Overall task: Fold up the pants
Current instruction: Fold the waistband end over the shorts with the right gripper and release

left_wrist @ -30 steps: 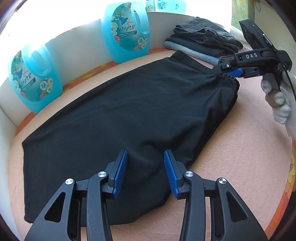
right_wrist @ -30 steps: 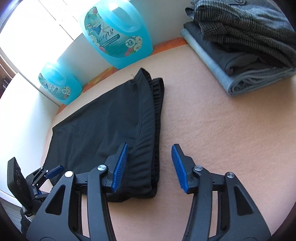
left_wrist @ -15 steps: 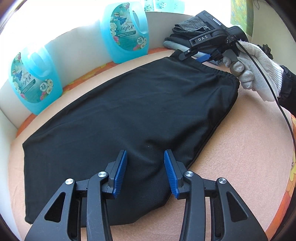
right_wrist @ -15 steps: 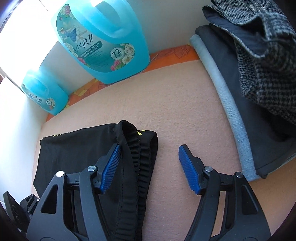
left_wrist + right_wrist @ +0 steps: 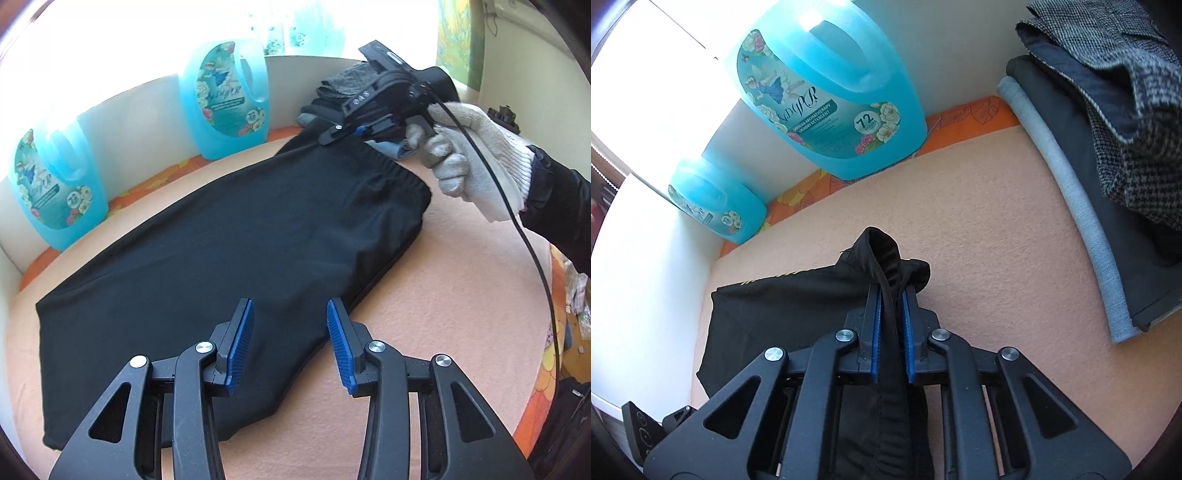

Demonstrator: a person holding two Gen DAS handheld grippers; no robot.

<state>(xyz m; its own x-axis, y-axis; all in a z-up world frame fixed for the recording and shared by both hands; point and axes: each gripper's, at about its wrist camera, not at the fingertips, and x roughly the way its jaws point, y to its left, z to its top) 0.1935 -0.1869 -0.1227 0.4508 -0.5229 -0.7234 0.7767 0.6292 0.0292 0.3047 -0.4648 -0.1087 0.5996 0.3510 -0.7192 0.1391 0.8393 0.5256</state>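
I see the peach surface [image 5: 443,332] carrying the black pants [image 5: 229,258], folded lengthwise and lying flat, near two blue jugs [image 5: 225,96] by the wall. My right hand-held gripper [image 5: 891,325] is clamped on the waistband corner; my left hand-held gripper [image 5: 290,343] hangs open above the near edge.

The left black two-finger gripper with blue ribbed pads [image 5: 290,345] hovers spread wide over the near end of the black folded cloth pants [image 5: 236,251] on a peach table cover [image 5: 443,314], while the white-gloved right hand [image 5: 476,158] holds the right black gripper [image 5: 328,137] at the waistband's far corner.
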